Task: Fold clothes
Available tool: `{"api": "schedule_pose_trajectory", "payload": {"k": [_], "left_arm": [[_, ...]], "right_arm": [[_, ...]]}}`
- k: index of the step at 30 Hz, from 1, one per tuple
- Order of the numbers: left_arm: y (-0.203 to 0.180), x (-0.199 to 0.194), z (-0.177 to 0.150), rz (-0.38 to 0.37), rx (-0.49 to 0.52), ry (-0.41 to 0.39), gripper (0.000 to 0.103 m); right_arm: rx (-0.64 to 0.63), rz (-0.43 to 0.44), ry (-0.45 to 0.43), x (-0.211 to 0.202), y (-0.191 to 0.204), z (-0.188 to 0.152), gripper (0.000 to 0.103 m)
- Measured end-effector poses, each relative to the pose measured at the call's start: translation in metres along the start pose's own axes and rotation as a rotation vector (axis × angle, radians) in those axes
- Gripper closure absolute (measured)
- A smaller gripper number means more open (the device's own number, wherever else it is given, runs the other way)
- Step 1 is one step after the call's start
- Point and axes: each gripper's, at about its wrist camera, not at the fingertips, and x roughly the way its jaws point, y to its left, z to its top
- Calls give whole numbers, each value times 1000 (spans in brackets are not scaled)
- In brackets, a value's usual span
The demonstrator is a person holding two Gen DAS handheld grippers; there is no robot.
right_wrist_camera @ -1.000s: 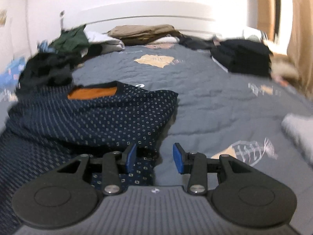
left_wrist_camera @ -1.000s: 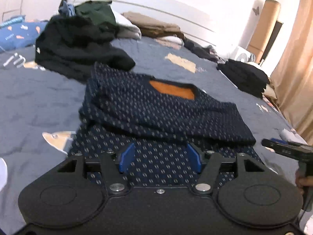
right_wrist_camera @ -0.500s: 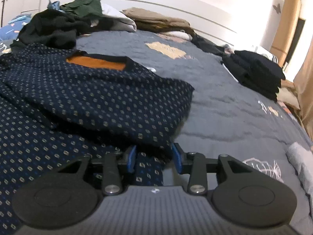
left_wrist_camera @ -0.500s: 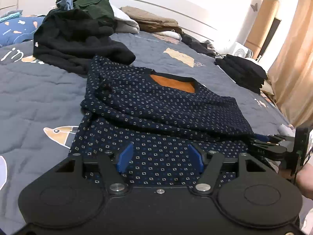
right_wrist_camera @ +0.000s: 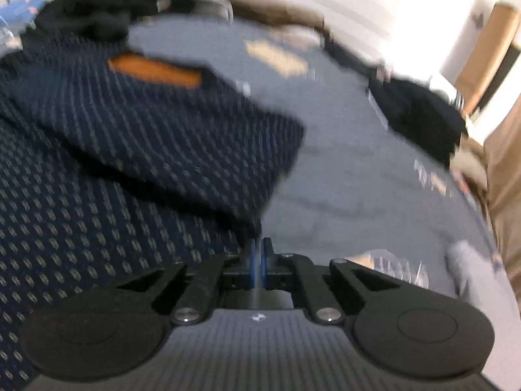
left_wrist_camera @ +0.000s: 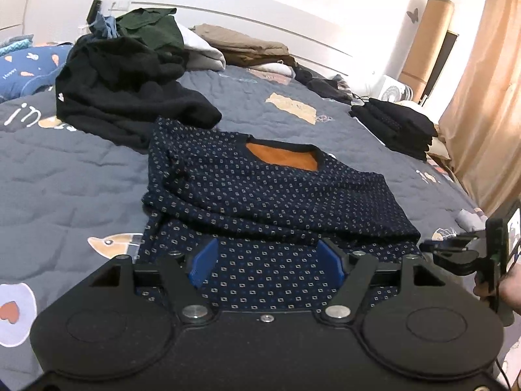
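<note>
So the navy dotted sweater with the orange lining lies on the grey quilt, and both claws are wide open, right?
Not quite. The navy dotted sweater lies on the grey quilt, but only the left claw is open; the right wrist view shows the right claw shut.

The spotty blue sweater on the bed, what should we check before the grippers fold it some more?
1. Right gripper closed at the hem corner of the spotty sweater: ok, its jaws have just been closing and now meet.
2. Cloth really pinched between them: cannot tell, that view is blurred.
3. Left gripper gripping the hem: not ok, its jaws have just been opening and stand wide over the cloth.
4. Sleeves folded across the chest: ok.
5. Black clothes pile clear of the sweater: not ok, it touches or overlaps the far corner.
</note>
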Motion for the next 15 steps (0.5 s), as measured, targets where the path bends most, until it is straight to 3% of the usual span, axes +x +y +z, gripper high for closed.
{"api": "schedule_pose_trajectory", "payload": {"k": [2,6,8,10,13,15], "left_arm": [[3,2,-1,1,-3,0,35],[8,10,-3,7,-11,8,34],[7,16,-3,10,-9,24,34],[5,21,-5,1,0,30,34],[2,24,-9,0,8,39,34],[1,27,-11,-2,14,45,34]], "right_arm": [[26,37,20,-3,-5,-1,99],[173,185,-36,-23,-17,4,93],[285,308,-34,-23,-21,10,82],[408,455,-16,-14,-20,12,64],[481,571,41,5,-5,17,63],[490,576,60,18,6,20,63]]}}
